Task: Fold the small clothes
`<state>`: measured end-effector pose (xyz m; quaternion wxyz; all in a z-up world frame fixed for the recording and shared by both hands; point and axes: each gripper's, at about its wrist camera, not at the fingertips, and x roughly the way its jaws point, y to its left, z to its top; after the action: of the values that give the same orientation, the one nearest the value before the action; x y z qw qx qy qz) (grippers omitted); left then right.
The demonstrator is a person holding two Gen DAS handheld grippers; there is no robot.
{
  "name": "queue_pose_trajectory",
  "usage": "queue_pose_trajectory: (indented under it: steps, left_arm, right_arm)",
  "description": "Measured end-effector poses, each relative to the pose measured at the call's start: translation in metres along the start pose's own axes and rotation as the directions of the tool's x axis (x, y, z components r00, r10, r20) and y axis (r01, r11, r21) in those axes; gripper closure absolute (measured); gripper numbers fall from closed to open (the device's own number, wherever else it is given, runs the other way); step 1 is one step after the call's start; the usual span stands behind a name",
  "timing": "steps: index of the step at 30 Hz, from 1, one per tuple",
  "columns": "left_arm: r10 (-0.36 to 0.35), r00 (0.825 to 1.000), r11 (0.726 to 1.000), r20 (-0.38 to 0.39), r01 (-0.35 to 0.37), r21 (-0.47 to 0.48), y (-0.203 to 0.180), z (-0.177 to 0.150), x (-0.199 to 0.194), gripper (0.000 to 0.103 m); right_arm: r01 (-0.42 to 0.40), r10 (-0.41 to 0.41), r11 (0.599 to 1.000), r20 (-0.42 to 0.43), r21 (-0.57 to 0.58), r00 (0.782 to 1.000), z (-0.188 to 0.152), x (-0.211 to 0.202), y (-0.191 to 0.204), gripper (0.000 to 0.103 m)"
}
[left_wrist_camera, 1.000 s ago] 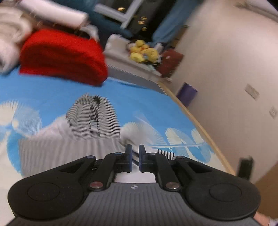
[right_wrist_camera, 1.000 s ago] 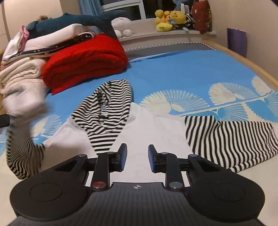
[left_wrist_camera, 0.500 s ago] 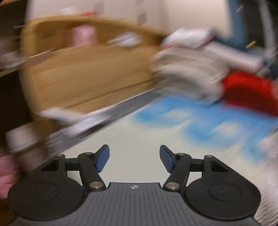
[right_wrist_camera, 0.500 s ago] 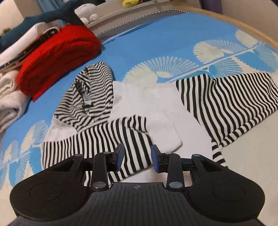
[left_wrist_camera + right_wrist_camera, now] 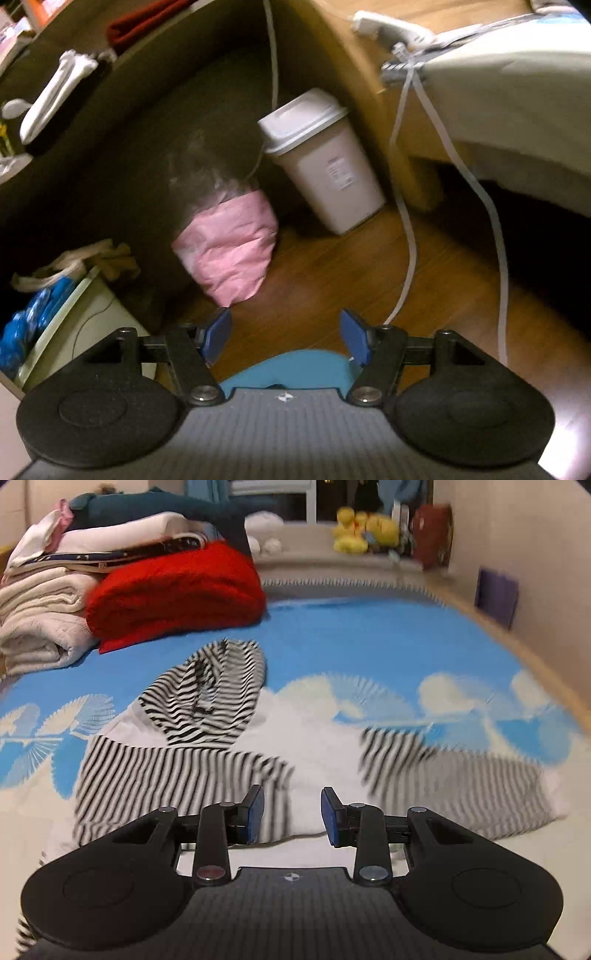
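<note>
Floorboards (image 5: 332,266) of warm brown wood fill the left wrist view, because the left tool (image 5: 284,336) is pointed away from the bed and down at the room. Its blue pads are spread wide with nothing between them. Beyond them are seen a crinkled pink bag (image 5: 229,247), a white plastic bin (image 5: 321,158) with a smooth tapered body and a swing lid, and thin white cables (image 5: 406,229) hanging from the bed edge (image 5: 517,110). No clothing is shown here, so this tool is judged to be idle in the fold.

In the right wrist view the right tool (image 5: 291,812) is held low over the garment (image 5: 207,746), pads apart and empty, and is judged to be lined up for the next grasp. The garment, a small hooded top of soft knit, lies spread flat on the blue patterned bed cover (image 5: 369,642): a white body, black-and-white striped sleeves and a striped hood (image 5: 207,694) turned upward. One striped sleeve is laid across the body just ahead of the pads; the other sleeve (image 5: 461,779) is stretched out to the right, unfolded. A thick red blanket (image 5: 173,590) and cream folded linens (image 5: 40,616) are stacked at the far left, well apart from the top.
</note>
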<state>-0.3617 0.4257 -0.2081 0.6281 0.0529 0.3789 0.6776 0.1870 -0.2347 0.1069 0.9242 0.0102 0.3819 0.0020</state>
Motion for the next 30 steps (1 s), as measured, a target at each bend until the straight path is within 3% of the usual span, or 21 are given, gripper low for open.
queue_pose_trajectory:
  steps: [3,6,9,13,16,17,20,24,27,30]
  left_arm:
    - [-0.004,1.000,0.999,-0.025,0.003,-0.046,0.007,0.005,0.032,0.029]
    - [-0.001,0.998,0.998,0.063,0.005,-0.068,0.011,0.032,0.037,0.029]
    - [-0.003,0.985,0.996,0.174,0.019,-0.091,0.006,0.081,0.027,0.029]
    - [-0.085,0.951,0.976,0.298,0.139,-0.167,-0.017,0.161,-0.029,0.025]
    - [-0.186,0.904,0.935,0.386,0.283,-0.214,-0.040,0.235,-0.089,0.023]
    - [-0.223,0.880,0.914,0.418,0.338,-0.223,-0.048,0.260,-0.112,0.023]
    - [-0.334,0.786,0.841,0.521,0.498,-0.212,-0.069,0.328,-0.192,0.020]
    - [-0.472,0.610,0.735,0.637,0.671,-0.099,-0.098,0.399,-0.309,0.018]
    - [-0.584,0.479,0.643,0.655,0.766,0.013,-0.124,0.433,-0.385,0.016]
    - [-0.674,0.393,0.585,0.625,0.801,0.127,-0.168,0.449,-0.458,0.015]
  right_arm:
    - [0.026,-0.027,0.998,0.004,0.048,1.000,-0.009,-0.012,-0.017,0.064]
    - [0.052,-0.052,0.993,-0.005,0.109,0.999,-0.029,-0.014,-0.032,0.063]
    - [0.088,-0.081,0.983,-0.046,0.159,0.996,-0.036,-0.010,-0.043,0.063]
    - [0.114,-0.112,0.971,-0.024,0.212,0.993,-0.035,-0.008,-0.061,0.062]
    - [0.129,-0.125,0.961,-0.031,0.245,0.992,-0.038,-0.007,-0.073,0.062]
    - [0.126,-0.123,0.960,-0.028,0.252,0.992,-0.038,-0.008,-0.076,0.062]
    - [0.111,-0.111,0.960,-0.012,0.257,0.994,-0.041,-0.013,-0.084,0.059]
    - [0.084,-0.090,0.958,0.009,0.275,0.996,-0.045,-0.021,-0.098,0.058]
    - [0.069,-0.079,0.960,0.024,0.271,0.997,-0.049,-0.028,-0.110,0.058]
    - [0.064,-0.075,0.964,0.035,0.257,0.997,-0.054,-0.037,-0.124,0.058]
